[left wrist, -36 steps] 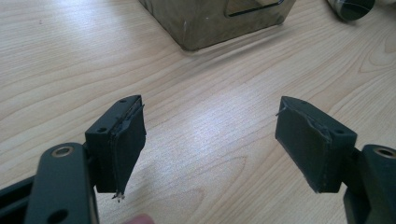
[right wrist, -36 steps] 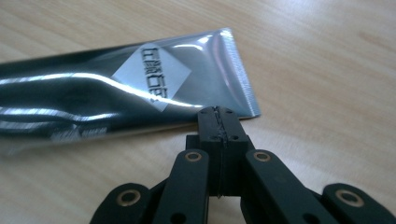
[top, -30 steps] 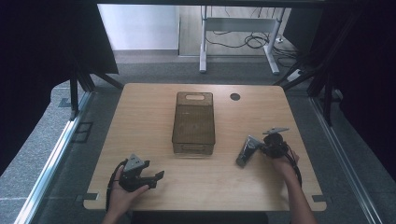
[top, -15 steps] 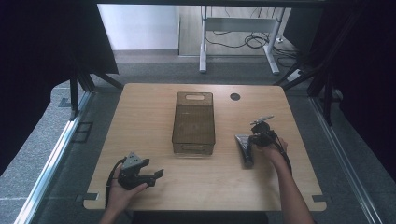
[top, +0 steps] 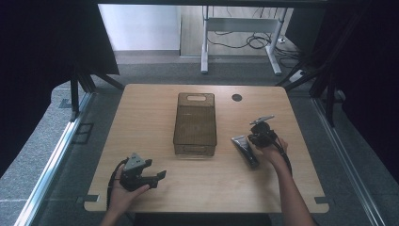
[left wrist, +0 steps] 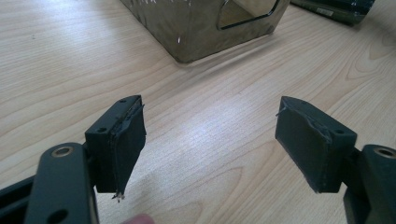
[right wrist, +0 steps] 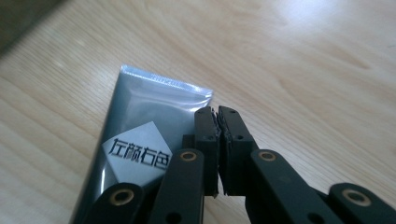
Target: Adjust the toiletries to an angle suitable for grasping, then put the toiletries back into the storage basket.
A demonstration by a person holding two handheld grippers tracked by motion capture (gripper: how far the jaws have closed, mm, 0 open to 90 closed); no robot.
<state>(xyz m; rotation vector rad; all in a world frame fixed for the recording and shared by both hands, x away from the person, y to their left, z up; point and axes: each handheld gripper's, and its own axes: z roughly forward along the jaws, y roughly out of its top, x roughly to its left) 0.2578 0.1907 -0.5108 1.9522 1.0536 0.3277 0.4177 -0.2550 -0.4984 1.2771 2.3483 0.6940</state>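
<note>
A dark grey tube (top: 244, 149) with a white label lies flat on the wooden table (top: 150, 113), right of a brown see-through bin (top: 195, 125). My right gripper (top: 253, 141) hovers just over the tube's far end. In the right gripper view its jaws (right wrist: 217, 112) stand shut beside the tube's (right wrist: 140, 121) crimped end, having just parted to a hairline slit with nothing between them. My left gripper (top: 155, 169) rests near the table's front left, jaws wide open (left wrist: 210, 135) and empty, pointing at the bin (left wrist: 201, 23) and the tube (left wrist: 336, 9).
A round cable hole (top: 236, 97) sits at the table's back right. Beyond the far edge a white desk frame (top: 242, 42) and cables stand on the floor. Dark curtains hang on both sides.
My right hand has moved left and a little away from the person, closing in over the tube's far end. The tube has settled flat. The left hand has kept still.
</note>
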